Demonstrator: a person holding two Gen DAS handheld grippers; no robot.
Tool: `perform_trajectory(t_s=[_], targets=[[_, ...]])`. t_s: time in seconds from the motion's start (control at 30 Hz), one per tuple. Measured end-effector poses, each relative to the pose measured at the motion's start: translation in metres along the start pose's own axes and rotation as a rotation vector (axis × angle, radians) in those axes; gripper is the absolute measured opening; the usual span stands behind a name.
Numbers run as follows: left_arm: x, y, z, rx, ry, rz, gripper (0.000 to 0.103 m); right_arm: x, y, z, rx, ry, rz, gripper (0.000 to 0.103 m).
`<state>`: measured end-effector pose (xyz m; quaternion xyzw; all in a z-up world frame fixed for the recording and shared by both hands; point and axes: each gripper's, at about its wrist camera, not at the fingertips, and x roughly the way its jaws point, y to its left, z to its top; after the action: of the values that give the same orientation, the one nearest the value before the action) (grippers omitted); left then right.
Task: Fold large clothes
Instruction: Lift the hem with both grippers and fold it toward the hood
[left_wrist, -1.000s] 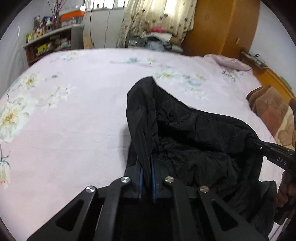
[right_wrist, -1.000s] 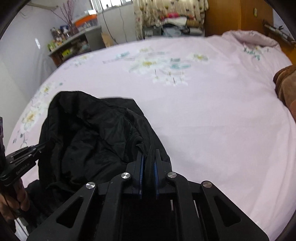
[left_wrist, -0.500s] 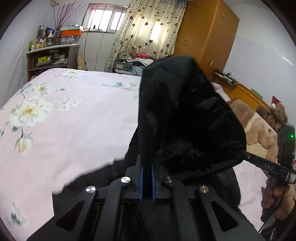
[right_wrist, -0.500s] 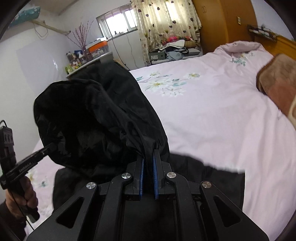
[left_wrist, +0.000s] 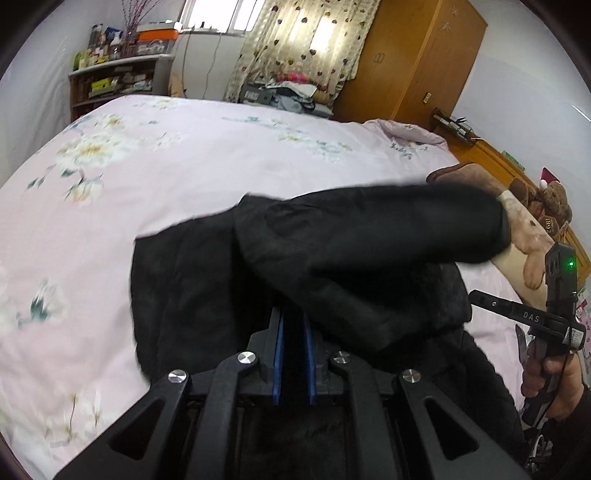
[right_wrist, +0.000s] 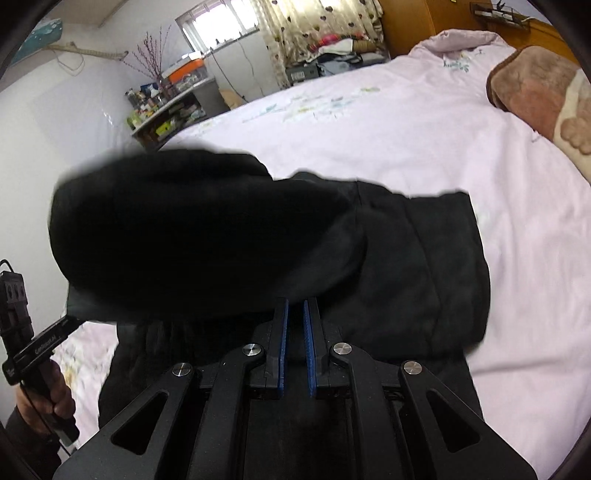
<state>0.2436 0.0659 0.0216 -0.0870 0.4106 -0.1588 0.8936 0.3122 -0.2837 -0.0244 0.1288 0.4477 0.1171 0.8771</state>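
Observation:
A large black garment (left_wrist: 332, 258) lies partly spread on the pink floral bed sheet (left_wrist: 184, 158). A thick fold of it hangs raised between my two grippers. My left gripper (left_wrist: 293, 314) is shut on the cloth's near edge, which fills the gap between its blue pads. In the right wrist view the same garment (right_wrist: 221, 229) bulges to the left, and my right gripper (right_wrist: 294, 306) is shut on its edge. Each view shows the other gripper at its side: the right one (left_wrist: 476, 295) and the left one (right_wrist: 70, 323), both tips at the fold's ends.
A brown plush blanket (right_wrist: 535, 92) and a teddy bear (left_wrist: 554, 203) sit at the bed's right side. Beyond the bed stand a wooden wardrobe (left_wrist: 406, 62), a cluttered shelf (left_wrist: 118, 81) and a pile of clothes under the curtain. A hand (left_wrist: 554, 373) grips the right handle.
The garment, bunched on the sheet a second ago, was lifted high. Its raised fold has since swung down and forward over a flatter lower part. Both grippers stay shut on it.

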Motion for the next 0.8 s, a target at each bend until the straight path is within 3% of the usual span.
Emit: perform_trajectory(t_s=[0.1, 0.2, 0.27, 0.37, 0.47, 0.5, 0.57, 0.7, 0.8], targets=[[-0.005, 0.007, -0.014, -0.027, 0.016, 0.011, 0.011, -0.002, -0.001, -0.008, -0.009, 0.016, -0.006, 0.013], [-0.016, 0.007, -0.030, -0.039, 0.006, 0.021, 0.011, -0.009, -0.002, -0.007, 0.018, -0.004, 0.039, 0.026], [-0.022, 0.008, -0.028, -0.046, -0.009, 0.031, 0.018, -0.010, -0.003, -0.005, 0.046, -0.018, 0.071, 0.046], [-0.024, 0.004, -0.019, -0.052, -0.045, 0.019, 0.035, 0.003, 0.000, -0.007, 0.072, 0.016, 0.108, 0.047], [-0.010, -0.008, -0.006, -0.018, -0.052, -0.002, 0.036, 0.026, 0.006, -0.006, 0.075, 0.055, 0.116, 0.047], [-0.003, -0.012, -0.004, -0.005, -0.046, -0.009, 0.036, 0.033, 0.008, -0.007, 0.080, 0.069, 0.120, 0.047], [0.011, -0.020, -0.003, 0.015, -0.028, -0.023, 0.036, 0.047, 0.014, -0.011, 0.080, 0.091, 0.093, 0.009], [0.041, -0.025, -0.019, 0.049, 0.025, -0.016, 0.036, 0.072, 0.023, -0.044, 0.064, 0.158, 0.070, 0.005], [0.070, -0.013, -0.045, 0.050, 0.098, 0.041, 0.036, 0.087, 0.024, -0.061, 0.075, 0.182, 0.066, 0.005]])
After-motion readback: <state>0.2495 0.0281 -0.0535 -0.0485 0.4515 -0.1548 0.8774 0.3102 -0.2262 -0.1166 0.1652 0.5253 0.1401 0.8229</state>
